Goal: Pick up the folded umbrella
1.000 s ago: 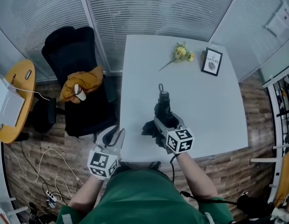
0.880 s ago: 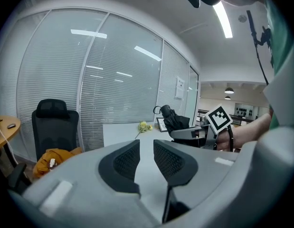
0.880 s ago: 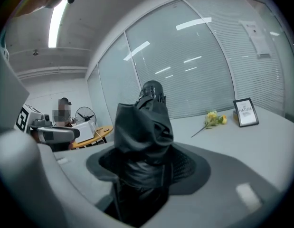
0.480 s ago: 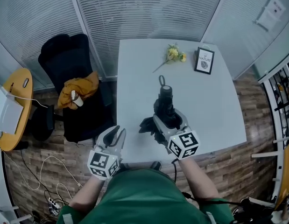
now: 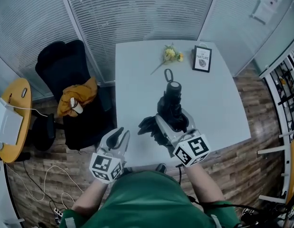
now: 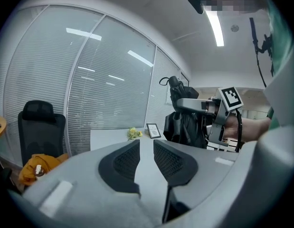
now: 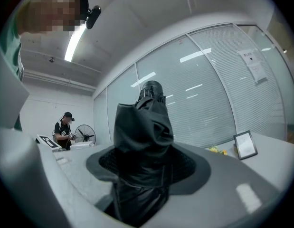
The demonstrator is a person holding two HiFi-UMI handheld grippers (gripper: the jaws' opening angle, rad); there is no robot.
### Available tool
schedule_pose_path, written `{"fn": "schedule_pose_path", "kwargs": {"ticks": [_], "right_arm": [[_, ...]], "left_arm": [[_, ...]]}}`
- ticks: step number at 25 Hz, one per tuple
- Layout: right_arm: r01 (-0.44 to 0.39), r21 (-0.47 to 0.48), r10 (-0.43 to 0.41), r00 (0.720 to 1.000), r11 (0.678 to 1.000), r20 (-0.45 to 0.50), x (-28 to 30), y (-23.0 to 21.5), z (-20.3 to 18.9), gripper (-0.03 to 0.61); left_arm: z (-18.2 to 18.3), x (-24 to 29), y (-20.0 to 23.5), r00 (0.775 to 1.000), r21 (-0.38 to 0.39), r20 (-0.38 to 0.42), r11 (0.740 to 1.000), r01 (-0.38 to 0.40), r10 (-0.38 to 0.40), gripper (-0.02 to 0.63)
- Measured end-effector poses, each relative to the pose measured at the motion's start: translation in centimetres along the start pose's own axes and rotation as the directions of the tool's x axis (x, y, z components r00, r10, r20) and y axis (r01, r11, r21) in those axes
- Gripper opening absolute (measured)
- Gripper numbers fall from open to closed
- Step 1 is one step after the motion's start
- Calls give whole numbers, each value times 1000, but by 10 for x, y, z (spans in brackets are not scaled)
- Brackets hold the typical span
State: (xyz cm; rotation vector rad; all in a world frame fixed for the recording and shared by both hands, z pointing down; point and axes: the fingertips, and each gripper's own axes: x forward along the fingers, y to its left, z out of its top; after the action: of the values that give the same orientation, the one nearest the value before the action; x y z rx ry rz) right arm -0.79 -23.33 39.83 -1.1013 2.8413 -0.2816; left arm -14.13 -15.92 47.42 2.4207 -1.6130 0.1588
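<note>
since a second ago your left gripper [image 5: 119,136] has barely budged: it's parked at the near left corner of the table [image 5: 137,80], jaws a little apart with nothing between them, pointing out across the tabletop. the change is on the right. the folded umbrella [image 5: 173,103] was lying low on the table, and now its handle end is tipped up and sits nearer the far side, with its wrist loop almost reaching the flower stem. your right gripper [image 5: 174,120] has drifted a bit to the right with it.

the count, left to right: one round yellow side table [image 5: 9,122], one black chair [image 5: 66,65] with one orange garment [image 5: 80,91] on its seat, one umbrella, one sprig of yellow flowers [image 5: 169,55], one picture frame [image 5: 202,58].

your right gripper is clamped round the umbrella's bunched black fabric, angled upward, your forearm reaching in from the near edge. the umbrella hangs over the near middle of the table.
</note>
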Motion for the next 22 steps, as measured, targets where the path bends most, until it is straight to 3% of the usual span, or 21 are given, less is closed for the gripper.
{"fn": "schedule_pose_path", "kwargs": {"ticks": [10, 22], "right_arm": [[-28, 113, 10, 988, 993, 152, -15, 6, 56, 275], [-95, 163, 57, 973, 982, 223, -33, 14, 84, 275]], "left_arm": [[12, -1, -1, 1000, 10, 14, 1000, 20, -21, 98], [16, -2, -6, 1000, -1, 21, 1000, 14, -14, 98]]}}
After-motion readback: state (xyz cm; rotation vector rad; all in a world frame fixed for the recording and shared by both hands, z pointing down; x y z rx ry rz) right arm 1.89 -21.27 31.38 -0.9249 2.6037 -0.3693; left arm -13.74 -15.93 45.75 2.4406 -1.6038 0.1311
